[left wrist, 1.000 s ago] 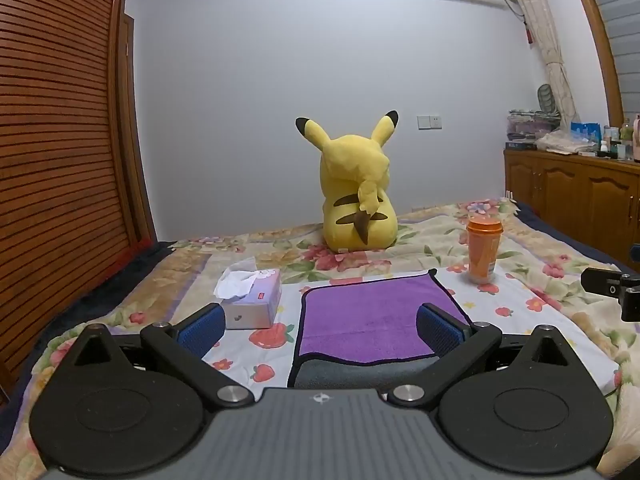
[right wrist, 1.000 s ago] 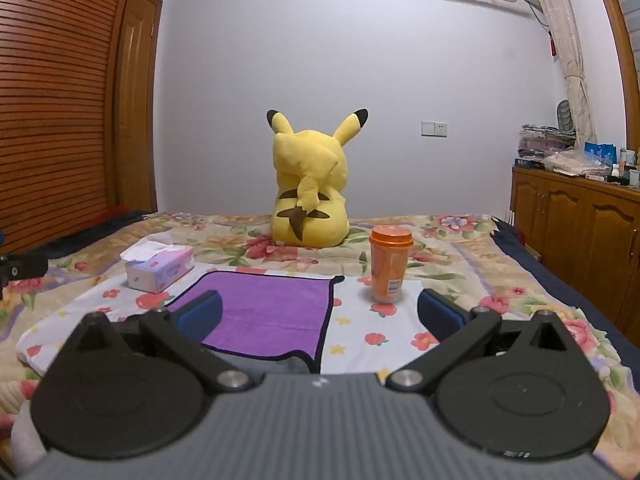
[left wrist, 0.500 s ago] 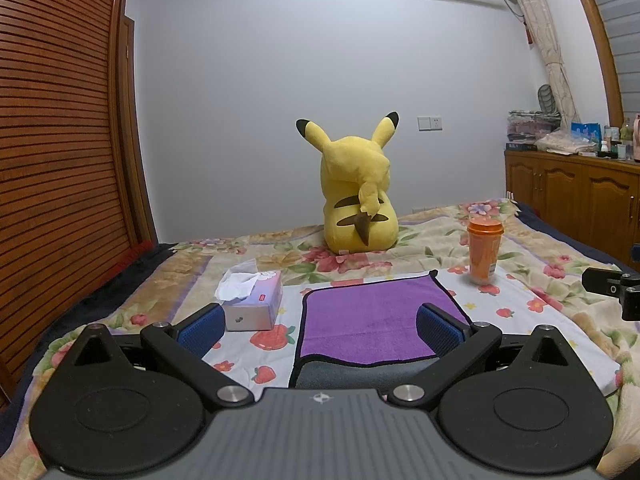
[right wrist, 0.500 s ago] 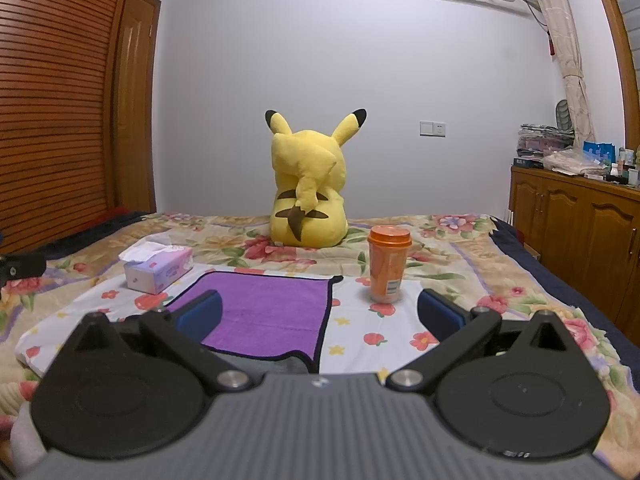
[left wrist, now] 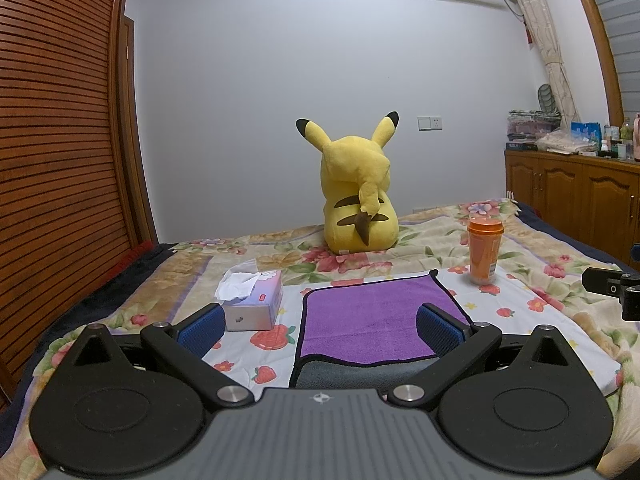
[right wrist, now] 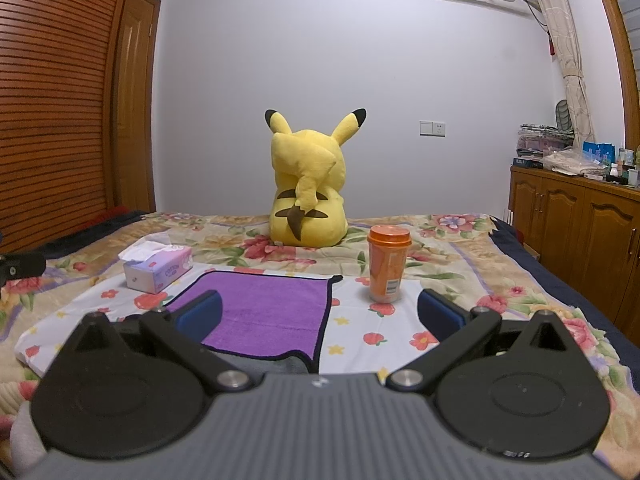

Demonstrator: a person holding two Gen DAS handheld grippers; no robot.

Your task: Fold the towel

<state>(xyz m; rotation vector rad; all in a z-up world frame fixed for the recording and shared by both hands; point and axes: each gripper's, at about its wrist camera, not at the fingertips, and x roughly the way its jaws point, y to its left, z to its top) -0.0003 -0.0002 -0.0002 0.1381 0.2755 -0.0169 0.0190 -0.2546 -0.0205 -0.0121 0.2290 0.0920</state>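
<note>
On the floral bed [left wrist: 532,292], purple towel [left wrist: 372,320] lies flat between open claws.

My two pictures are bright enough and soft, with even room light and no strong glare. The wall [left wrist: 280,80] looks a bit blue and gray. Shadows are faint, just a small dark patch under my left gripper [left wrist: 320,326]. Everything looks sharp. The edges bend round, and the corners go black.
</note>
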